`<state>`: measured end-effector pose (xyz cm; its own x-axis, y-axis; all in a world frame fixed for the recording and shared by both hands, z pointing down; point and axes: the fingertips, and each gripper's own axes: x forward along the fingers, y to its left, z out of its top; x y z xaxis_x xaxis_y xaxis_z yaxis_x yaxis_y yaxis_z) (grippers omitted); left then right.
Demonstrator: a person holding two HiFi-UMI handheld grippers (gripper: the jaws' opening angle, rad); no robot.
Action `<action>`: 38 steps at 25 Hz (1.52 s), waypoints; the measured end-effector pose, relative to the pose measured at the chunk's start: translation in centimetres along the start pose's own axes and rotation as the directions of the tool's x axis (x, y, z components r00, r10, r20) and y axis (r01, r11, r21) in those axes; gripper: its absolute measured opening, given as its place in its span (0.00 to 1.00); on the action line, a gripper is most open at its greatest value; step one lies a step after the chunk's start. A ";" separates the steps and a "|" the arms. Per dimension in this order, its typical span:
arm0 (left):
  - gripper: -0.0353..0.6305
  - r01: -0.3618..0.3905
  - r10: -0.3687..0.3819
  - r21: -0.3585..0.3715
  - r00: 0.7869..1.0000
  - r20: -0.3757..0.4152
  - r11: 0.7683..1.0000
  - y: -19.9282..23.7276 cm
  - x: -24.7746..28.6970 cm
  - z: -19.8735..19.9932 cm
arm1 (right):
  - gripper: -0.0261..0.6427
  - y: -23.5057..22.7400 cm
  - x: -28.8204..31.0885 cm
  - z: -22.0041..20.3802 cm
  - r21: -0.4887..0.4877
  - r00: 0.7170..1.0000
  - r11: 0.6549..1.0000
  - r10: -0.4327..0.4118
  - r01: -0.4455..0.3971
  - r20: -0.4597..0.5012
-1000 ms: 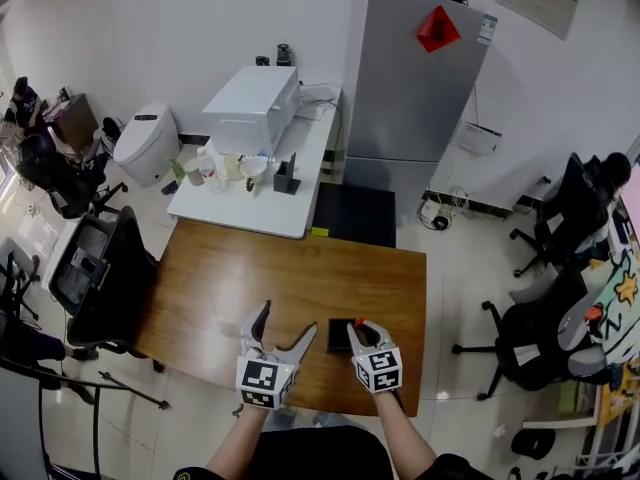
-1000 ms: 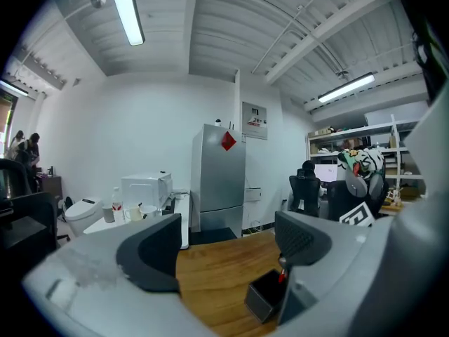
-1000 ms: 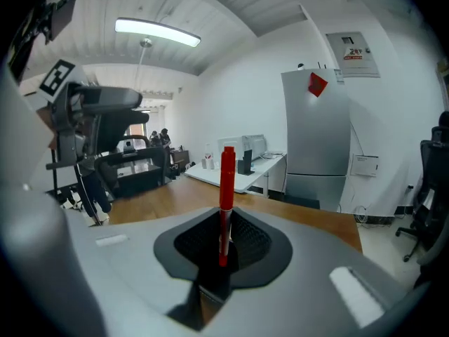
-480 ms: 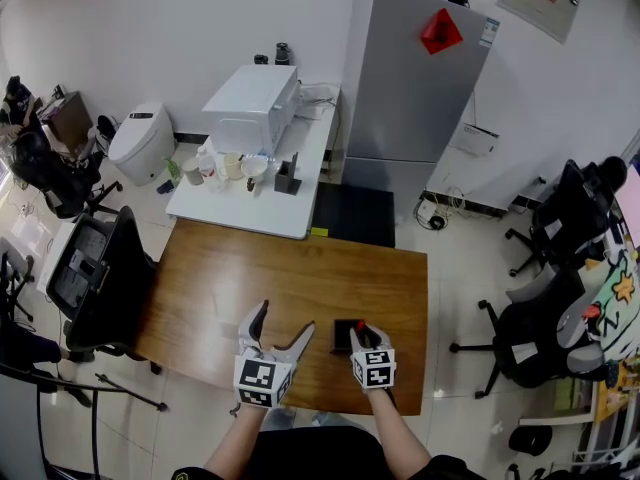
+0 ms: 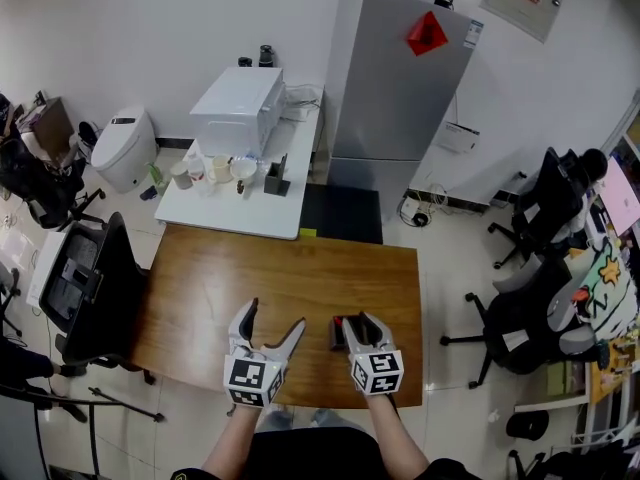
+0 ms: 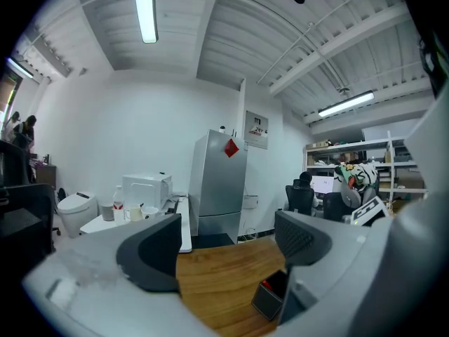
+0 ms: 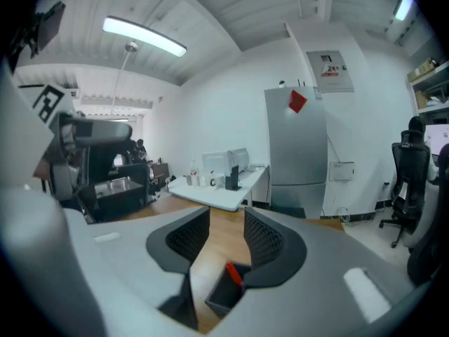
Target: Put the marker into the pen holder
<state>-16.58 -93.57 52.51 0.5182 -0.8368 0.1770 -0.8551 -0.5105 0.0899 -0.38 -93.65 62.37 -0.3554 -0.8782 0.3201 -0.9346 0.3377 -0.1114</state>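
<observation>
A black pen holder stands on the wooden table near its front edge. A red marker sits in the pen holder, its red end sticking up. My right gripper hovers just above the holder; its jaws are opening, with only a bare gap between the pads of the right gripper. The marker lies below them, free of the pads. My left gripper hangs open and empty to the left of the holder. From the left gripper, the holder shows low on the right.
Beyond the wooden table stands a white side table with a white box, cups and a black stand. A grey fridge is behind it. A black office chair is at the table's left, more chairs at the right.
The right gripper's jaws have parted and let go of the red marker, which now rests in the pen holder. The left gripper has kept its place and opening.
</observation>
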 end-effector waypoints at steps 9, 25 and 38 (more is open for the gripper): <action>0.68 0.059 -0.064 0.062 0.994 0.083 0.996 1.1 -3.6 3.5 | 0.29 5.3 -5.7 11.3 0.015 0.948 0.998 -0.063 0.062 0.311; 0.61 -0.193 0.180 0.066 0.970 0.164 0.979 -13.1 -14.7 0.6 | 0.53 5.1 -21.9 5.5 0.000 0.944 0.999 0.035 -0.038 0.328; 0.61 -0.329 0.319 0.019 0.928 0.191 0.944 -16.0 -24.0 1.5 | 0.52 7.3 -28.8 4.4 -0.040 0.964 0.997 0.072 -0.064 0.256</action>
<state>-15.31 -65.66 45.33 0.2106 -0.9775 0.0059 -0.9775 -0.2106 0.0080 3.01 -67.43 48.24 -0.4125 -0.9090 0.0595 -0.9089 0.4063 -0.0935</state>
